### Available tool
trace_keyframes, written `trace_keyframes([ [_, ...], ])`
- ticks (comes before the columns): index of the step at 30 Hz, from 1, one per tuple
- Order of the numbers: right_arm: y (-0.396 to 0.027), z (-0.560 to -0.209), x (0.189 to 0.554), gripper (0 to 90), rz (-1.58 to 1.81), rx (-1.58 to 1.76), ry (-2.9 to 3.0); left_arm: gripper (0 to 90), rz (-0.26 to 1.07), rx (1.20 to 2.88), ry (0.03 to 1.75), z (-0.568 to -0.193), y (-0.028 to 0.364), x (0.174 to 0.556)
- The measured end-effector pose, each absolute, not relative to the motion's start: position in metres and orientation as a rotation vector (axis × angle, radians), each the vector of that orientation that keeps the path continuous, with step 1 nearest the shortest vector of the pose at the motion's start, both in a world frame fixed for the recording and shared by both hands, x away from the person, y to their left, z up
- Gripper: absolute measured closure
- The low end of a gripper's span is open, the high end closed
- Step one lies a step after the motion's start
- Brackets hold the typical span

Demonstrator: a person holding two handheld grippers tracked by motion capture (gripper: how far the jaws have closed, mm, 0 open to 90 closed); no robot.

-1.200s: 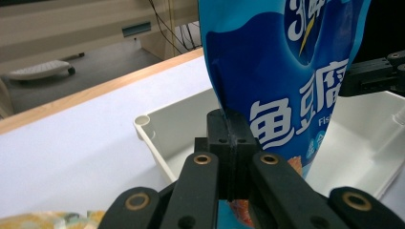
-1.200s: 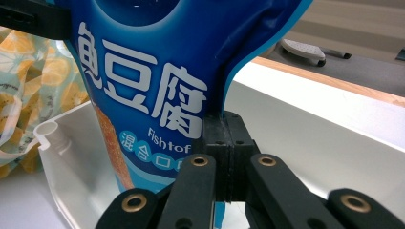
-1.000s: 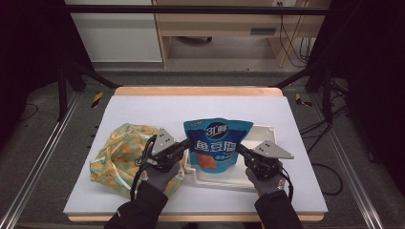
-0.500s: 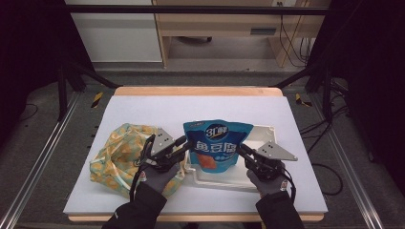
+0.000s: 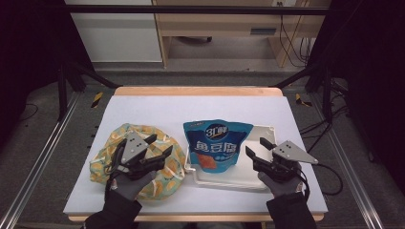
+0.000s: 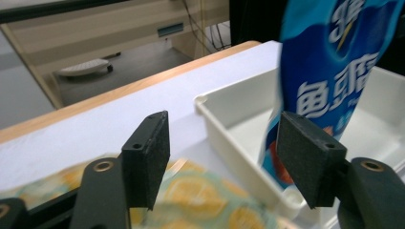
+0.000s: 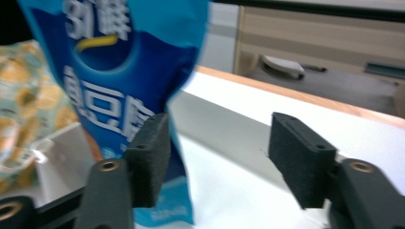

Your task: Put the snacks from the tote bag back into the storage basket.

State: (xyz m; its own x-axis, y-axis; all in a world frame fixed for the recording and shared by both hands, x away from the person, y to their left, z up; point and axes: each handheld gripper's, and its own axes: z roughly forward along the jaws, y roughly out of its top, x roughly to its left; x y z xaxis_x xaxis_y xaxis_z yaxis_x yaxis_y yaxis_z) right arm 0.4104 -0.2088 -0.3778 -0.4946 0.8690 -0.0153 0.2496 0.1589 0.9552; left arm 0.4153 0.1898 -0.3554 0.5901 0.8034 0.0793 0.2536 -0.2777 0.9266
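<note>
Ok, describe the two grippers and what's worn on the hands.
Both the left gripper and the right gripper are black, with rectangular foam-padded jaws and brass-coloured pivot pins. Each carries a grey three-cornered plate and trails a black cable. The hands wear grey gloves and dark sleeves.

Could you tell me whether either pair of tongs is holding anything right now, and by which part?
Nothing is held: the left tongs and right tongs have just opened and stand apart from the blue pouch.
</note>
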Motion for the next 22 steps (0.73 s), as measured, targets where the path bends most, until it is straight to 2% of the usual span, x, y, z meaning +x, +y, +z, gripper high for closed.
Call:
trace_keyframes([
  [11, -0.229, -0.377, 0.414, 20.2, 1.237, 1.163, 1.824, 18.3, 0.702, 1.741, 0.969, -0.365, 0.257, 0.407],
  [22, -0.250, -0.379, 0.411, 13.6, 1.193, 1.213, 1.816, 10.8, 0.736, 1.716, 1.091, -0.377, 0.298, 0.409],
])
